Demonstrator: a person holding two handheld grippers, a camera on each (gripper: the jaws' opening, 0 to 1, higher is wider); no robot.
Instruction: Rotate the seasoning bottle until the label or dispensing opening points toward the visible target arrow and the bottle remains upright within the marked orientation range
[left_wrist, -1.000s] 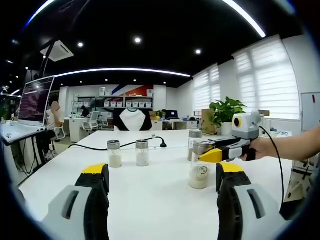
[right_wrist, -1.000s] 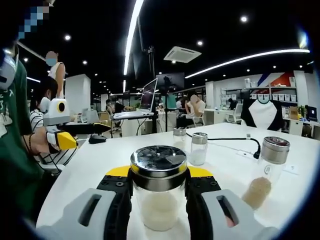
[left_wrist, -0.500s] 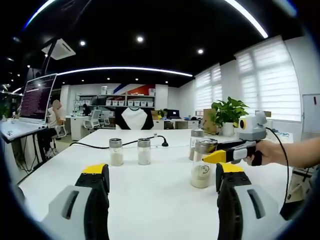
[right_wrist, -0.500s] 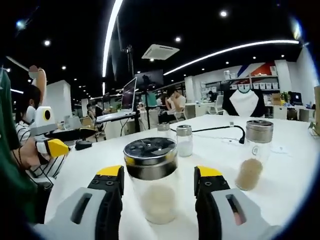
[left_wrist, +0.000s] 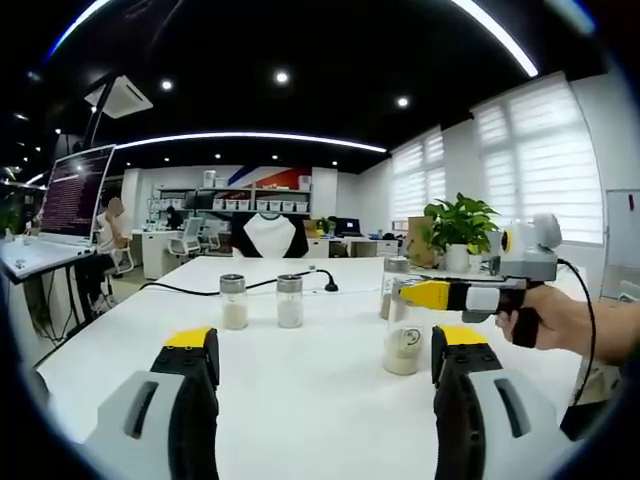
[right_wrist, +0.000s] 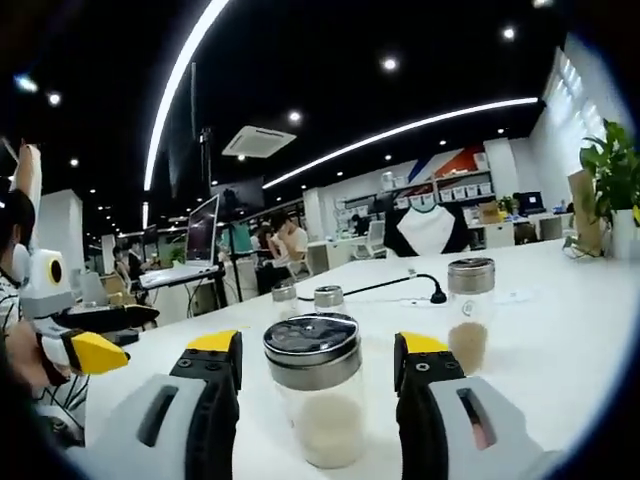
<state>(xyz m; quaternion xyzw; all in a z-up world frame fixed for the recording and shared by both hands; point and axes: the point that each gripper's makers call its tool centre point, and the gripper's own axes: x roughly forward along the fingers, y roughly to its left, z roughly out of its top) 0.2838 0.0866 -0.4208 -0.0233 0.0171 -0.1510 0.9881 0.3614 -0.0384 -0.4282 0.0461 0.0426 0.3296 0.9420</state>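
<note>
Seasoning bottle (right_wrist: 313, 400) upright on table, steel cap, pale granules.

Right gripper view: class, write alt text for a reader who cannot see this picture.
A seasoning bottle with a metal lid stands upright on a white table, between the open jaws of the right gripper, which do not touch it. Three more bottles stand behind, and the left gripper shows at the left edge.

Two small shakers (left_wrist: 260, 301) stand side by side on the white table (left_wrist: 300, 390), a black cable (left_wrist: 190, 290) behind them, a potted plant (left_wrist: 458, 228) beyond.
</note>
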